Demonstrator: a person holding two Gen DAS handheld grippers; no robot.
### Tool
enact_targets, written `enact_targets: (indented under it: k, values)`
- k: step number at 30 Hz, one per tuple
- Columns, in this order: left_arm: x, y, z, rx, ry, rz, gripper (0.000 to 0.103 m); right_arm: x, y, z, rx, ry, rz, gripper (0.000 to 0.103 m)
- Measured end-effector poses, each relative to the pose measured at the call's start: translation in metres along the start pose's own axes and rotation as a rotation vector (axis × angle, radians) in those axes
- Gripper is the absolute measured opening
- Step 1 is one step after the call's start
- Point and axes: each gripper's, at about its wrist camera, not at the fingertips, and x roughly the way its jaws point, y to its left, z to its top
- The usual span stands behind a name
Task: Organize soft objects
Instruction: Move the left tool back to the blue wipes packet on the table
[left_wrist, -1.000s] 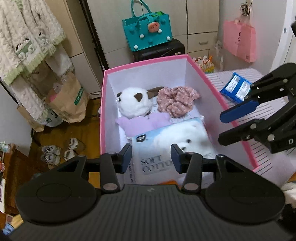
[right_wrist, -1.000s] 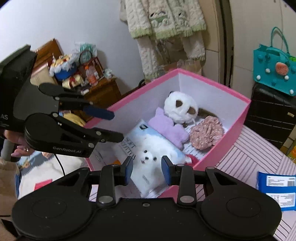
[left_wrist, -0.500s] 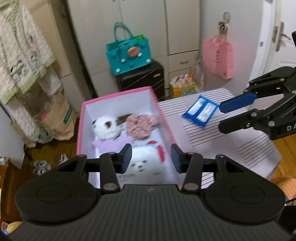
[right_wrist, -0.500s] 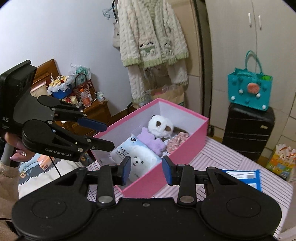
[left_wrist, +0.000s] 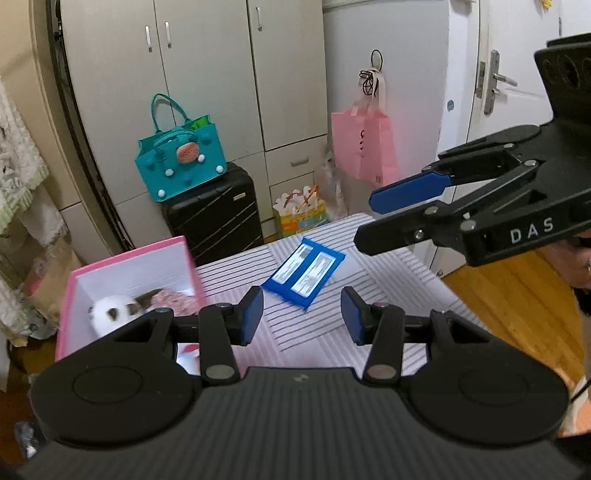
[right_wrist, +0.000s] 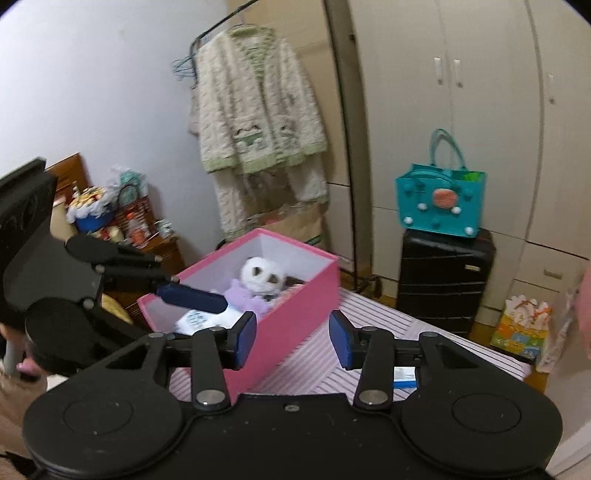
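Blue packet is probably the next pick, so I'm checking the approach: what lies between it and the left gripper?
In the left wrist view, only bare striped tabletop separates the left gripper from the blue packet.

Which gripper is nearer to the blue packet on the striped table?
Left, as far as the views show. The left gripper points at the blue packet just ahead. The right gripper hangs above it, to its right, with empty jaws opening.

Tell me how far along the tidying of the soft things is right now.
Done: the plush toy, a purple soft item and a tissue pack sit in the pink box. In hand: nothing; the left tongs are empty, and the right tongs are opening, also empty. Left: the blue packet lies on the striped table.
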Motion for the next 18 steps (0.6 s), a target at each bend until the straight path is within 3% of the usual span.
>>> enact_targets:
  k: [4,13,18]
  values:
    - [0.033,-0.001,-0.001,-0.071,0.008,-0.021,0.045,0.012,-0.029,-0.01,0.044,0.021,-0.041,0.049]
    - [0.108,-0.006,-0.008,-0.136,-0.004,0.108,0.047,0.063,-0.097,-0.035,0.124,0.095,-0.061,0.05]
    - [0.145,-0.008,-0.011,-0.2,0.023,0.1,0.048,0.098,-0.125,-0.047,0.095,0.131,-0.056,0.053]
